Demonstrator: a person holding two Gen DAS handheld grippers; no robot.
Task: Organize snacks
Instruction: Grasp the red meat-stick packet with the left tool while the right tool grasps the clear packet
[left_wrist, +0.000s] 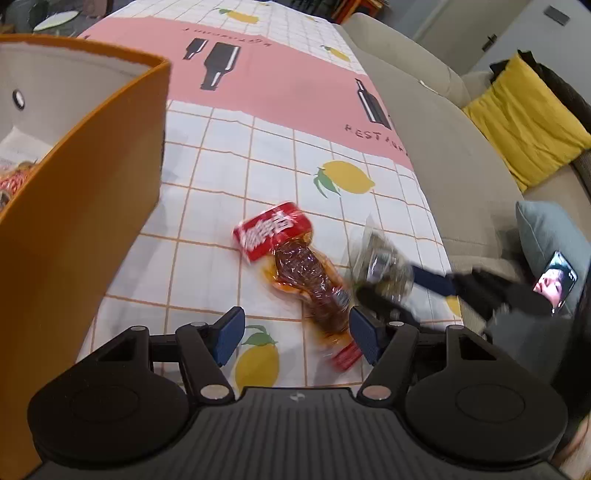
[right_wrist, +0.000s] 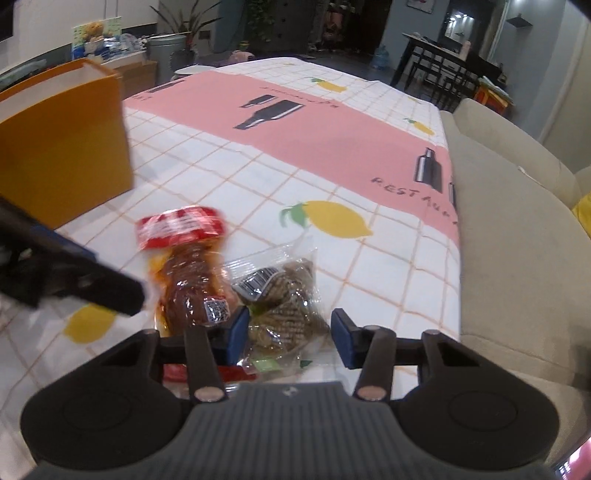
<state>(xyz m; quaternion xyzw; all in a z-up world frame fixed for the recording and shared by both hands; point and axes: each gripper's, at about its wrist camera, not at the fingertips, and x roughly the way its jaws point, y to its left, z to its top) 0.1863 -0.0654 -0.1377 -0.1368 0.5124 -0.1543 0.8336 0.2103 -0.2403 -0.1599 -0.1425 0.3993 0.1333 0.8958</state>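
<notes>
A red-topped packet of brown meat snack (left_wrist: 295, 266) lies on the tablecloth; it also shows in the right wrist view (right_wrist: 188, 266). A clear packet of greenish-brown snack (right_wrist: 284, 302) lies to its right, blurred in the left wrist view (left_wrist: 384, 266). My left gripper (left_wrist: 295, 336) is open, its right pad next to the red packet's lower end. My right gripper (right_wrist: 290, 338) is open, with the clear packet between its pads. An orange bag (left_wrist: 74, 206) stands at the left, with snacks inside at its bottom; it also shows in the right wrist view (right_wrist: 62, 147).
The table wears a checked cloth (left_wrist: 229, 155) with lemons and a pink band. A beige sofa (left_wrist: 443, 155) runs along the table's right edge, with a yellow cushion (left_wrist: 524, 122) and a phone (left_wrist: 556, 282). Dark chairs (right_wrist: 443, 77) stand far back.
</notes>
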